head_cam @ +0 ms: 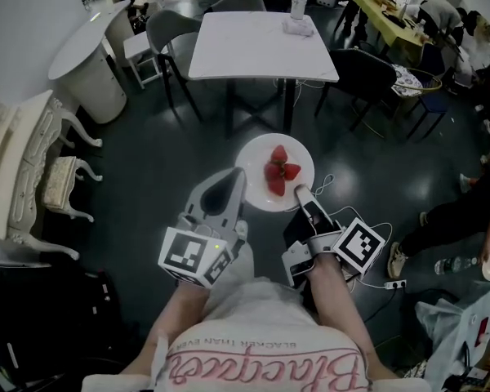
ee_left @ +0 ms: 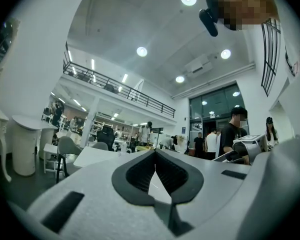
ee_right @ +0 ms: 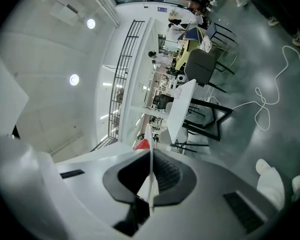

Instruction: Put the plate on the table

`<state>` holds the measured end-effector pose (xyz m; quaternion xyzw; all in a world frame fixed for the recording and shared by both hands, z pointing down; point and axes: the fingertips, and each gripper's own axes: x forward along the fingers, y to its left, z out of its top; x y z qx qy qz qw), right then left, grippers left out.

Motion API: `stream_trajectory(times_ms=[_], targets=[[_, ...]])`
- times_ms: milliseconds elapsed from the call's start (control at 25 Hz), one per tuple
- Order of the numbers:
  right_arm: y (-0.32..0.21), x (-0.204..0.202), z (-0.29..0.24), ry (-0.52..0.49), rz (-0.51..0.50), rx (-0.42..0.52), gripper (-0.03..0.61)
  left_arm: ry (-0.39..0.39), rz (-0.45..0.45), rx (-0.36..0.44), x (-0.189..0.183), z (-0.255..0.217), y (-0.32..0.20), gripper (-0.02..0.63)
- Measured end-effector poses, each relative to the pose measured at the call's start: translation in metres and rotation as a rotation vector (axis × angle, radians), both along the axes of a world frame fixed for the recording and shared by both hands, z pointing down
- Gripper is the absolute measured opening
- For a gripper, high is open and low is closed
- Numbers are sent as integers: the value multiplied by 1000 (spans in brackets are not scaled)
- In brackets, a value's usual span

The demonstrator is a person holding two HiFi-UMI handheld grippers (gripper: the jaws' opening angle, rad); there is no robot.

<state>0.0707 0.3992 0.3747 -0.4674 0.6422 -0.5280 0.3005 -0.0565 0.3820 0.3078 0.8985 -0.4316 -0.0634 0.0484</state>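
While left gripper [head_cam: 235,178] and right gripper [head_cam: 299,191] pinch the plate [head_cam: 257,163], it's mid-carry — next, set it level on the table [head_cam: 245,47].

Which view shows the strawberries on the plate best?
Head view: the strawberries lie in full sight on the plate, seen from above. The right gripper view shows one red sliver past the plate's edge; the left gripper view shows none.
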Motion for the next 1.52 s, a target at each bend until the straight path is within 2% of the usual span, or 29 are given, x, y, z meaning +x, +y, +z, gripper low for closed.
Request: stream_trajectory(times_ms=[520, 800, 1000, 1520], targets=[[-165, -21, -8, 25, 19, -14, 11, 33, -3, -12, -31, -7, -171, 5], [-221, -28, -3, 19, 30, -9, 11, 33, 1, -17, -42, -3, -225, 5], [-277, -35, -1, 27, 39, -17, 11, 44, 7, -24, -50, 1, -281, 5], [-367, -12, 15, 24, 32, -48, 11, 55, 3, -57, -29, 16, -373, 5]])
